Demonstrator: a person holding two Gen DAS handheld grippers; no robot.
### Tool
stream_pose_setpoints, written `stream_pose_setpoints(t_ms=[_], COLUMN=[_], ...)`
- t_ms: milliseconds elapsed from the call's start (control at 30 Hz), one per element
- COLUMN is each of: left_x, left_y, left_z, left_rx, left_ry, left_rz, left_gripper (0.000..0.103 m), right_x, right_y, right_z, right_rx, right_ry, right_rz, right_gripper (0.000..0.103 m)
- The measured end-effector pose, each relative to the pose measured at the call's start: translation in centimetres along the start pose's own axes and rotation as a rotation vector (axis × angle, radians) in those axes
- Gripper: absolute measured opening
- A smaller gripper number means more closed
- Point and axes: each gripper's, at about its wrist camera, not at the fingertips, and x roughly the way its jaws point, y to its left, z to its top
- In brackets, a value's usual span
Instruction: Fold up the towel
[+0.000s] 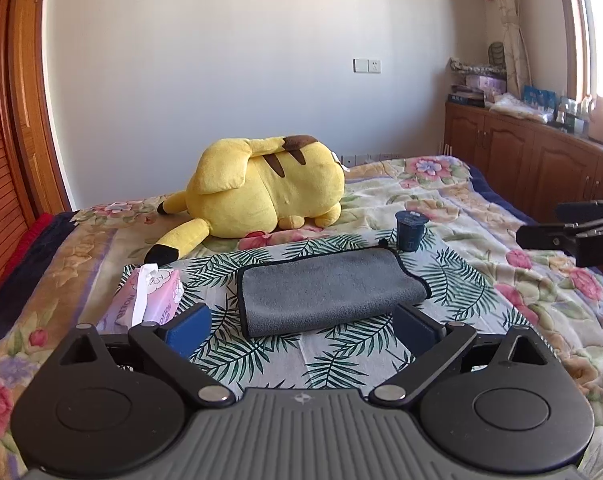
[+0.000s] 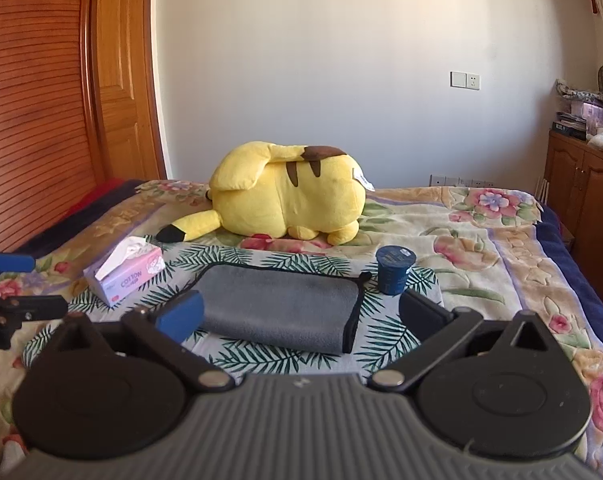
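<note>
Two hand-held grippers are what I look along, both held above the near edge of a bed with a floral blanket. My left gripper has its blue-padded fingers spread wide with nothing between them, and my right gripper is equally wide and empty. Each shows at the edge of the other's view, apart from the cloth. A grey towel with dark edging lies folded into a thick rectangle on a leaf-print cloth spread over the near middle of the bed, just ahead of both sets of fingers and touched by neither. A small dark blue cup stands upright near the towel's far right corner, on the cloth's far right edge. A pink tissue pack, with a tissue poking out of its top, sits at the cloth's far left corner, well left of the towel. Beyond the cloth, toward the far edge of the bed, a large yellow plush toy lies on the blanket with its back to me.
</note>
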Motion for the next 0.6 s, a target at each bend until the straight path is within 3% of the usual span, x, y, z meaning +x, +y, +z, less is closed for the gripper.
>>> stream_pose_setpoints(t_ms=[200, 600], left_x=[-1.9, -4.5], left_y=[-0.8, -2.1], left_z=[-0.7, -3.1], left_rx=[-0.020, -0.046], left_ry=[-0.031, -0.032], left_rz=[0.011, 0.031], left_gripper=[0.087, 0.087], right_x=[-1.4, -4.3], right_y=[0.1, 2.6], right_z=[-1.0, -2.9], right_rx=[0.026, 0.005], right_ry=[-0.003, -0.015], right_rz=[-0.009, 0.013], right_gripper=[0.103, 0.103])
